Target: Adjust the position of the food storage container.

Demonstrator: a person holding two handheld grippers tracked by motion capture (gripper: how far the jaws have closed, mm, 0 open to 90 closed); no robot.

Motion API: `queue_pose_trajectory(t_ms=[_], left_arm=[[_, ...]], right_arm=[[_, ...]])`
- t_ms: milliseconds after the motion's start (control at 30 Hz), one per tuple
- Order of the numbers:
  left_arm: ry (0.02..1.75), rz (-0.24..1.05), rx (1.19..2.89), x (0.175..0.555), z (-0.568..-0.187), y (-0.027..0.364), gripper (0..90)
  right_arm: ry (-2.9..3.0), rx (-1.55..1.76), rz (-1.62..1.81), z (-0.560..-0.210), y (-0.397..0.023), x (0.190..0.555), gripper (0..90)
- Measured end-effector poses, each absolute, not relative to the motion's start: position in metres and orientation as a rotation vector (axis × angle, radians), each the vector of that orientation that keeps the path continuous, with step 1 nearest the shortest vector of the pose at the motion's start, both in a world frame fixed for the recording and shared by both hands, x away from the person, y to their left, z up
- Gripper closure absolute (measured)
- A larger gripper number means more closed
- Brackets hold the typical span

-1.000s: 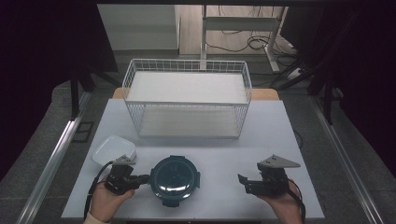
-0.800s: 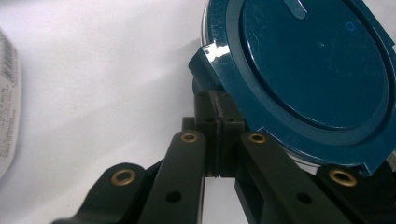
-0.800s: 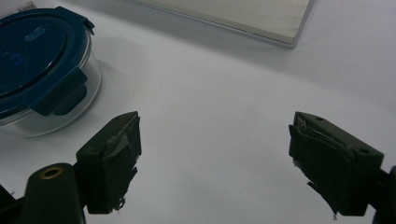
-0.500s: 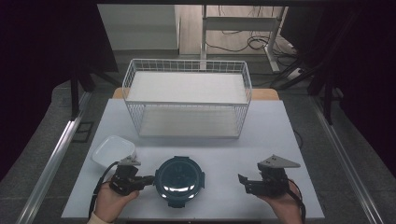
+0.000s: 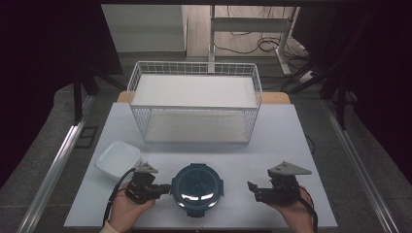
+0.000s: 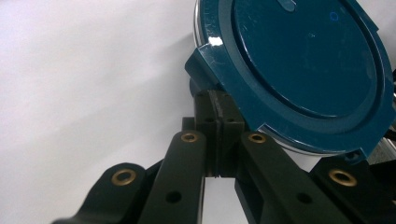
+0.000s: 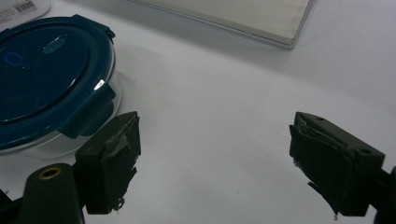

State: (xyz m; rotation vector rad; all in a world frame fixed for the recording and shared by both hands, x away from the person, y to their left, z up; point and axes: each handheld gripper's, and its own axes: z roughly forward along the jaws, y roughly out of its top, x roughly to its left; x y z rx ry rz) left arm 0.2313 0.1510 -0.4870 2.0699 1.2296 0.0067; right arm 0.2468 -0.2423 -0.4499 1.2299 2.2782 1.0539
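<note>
With its jaws pressed together, the left gripper (image 6: 217, 140) nudges the container (image 5: 197, 185) at its nine o'clock latch and could slide it toward the wide-open right gripper (image 5: 252, 189).

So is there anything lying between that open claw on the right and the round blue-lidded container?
Nothing visible: only bare white table separates the right claw from the container.

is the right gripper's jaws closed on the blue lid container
No: in the right gripper view the right gripper has its jaws spread wide over bare table, with the blue-lidded container off to one side, not between them.
</note>
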Motion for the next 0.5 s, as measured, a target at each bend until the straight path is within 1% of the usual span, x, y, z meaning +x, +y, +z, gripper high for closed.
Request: queue_pose_trajectory(t_ms=[433,500], left_arm=[[1.207,-0.037,2.055,0.2356,-0.4881,0.1443,90.0],[1.198,-0.076,2.043,0.2377,-0.4892,0.1475,90.0]], right_arm=[[2.282,1.232,1.049,-0.4521,-0.2404,0.2468,16.6],[2.279,1.235,1.055,-0.4518,-0.2401,0.2469,16.6]])
